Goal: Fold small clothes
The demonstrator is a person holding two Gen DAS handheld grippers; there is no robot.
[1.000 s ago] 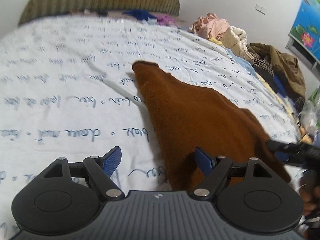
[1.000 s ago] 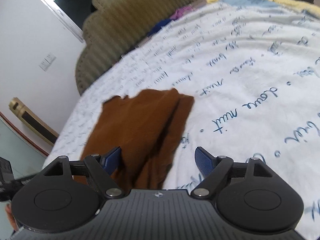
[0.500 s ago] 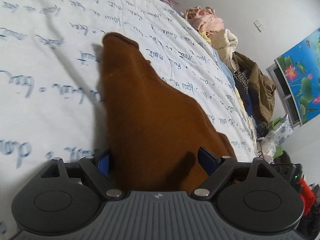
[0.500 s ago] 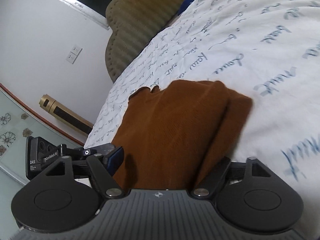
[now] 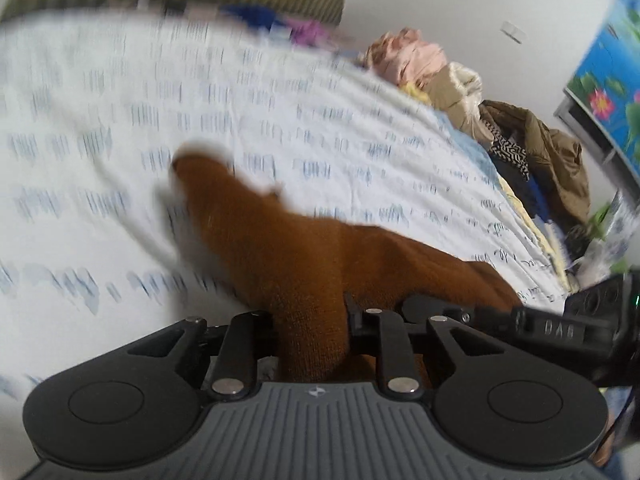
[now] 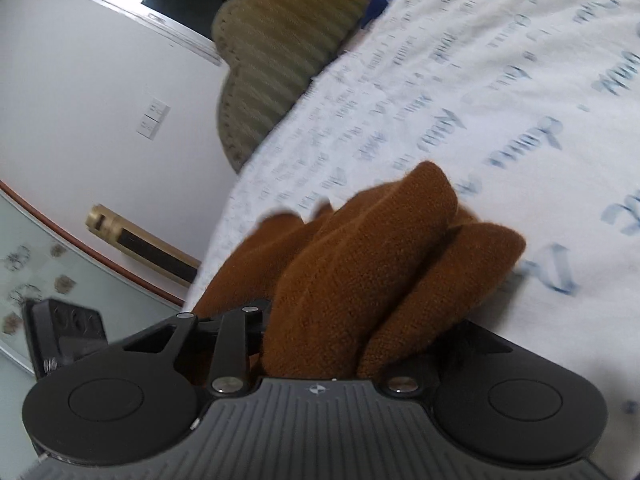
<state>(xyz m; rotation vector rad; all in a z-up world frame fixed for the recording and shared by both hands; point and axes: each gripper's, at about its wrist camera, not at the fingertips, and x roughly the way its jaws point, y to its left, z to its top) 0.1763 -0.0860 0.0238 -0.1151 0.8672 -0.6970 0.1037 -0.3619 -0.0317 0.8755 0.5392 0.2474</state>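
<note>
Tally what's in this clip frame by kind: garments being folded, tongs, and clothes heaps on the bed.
Brown garment: 1, gripped by both tongs
Tongs: 2, left tongs and right tongs
Clothes heap at the far bed edge: 1
Total: 4

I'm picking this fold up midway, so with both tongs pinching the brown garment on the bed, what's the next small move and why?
Probably carry the pinched edge forward over the rest and lay it flat. Both the left tongs and right tongs are shut on the brown garment, whose near end is bunched and raised, while its far end lies on the bedsheet.
</note>
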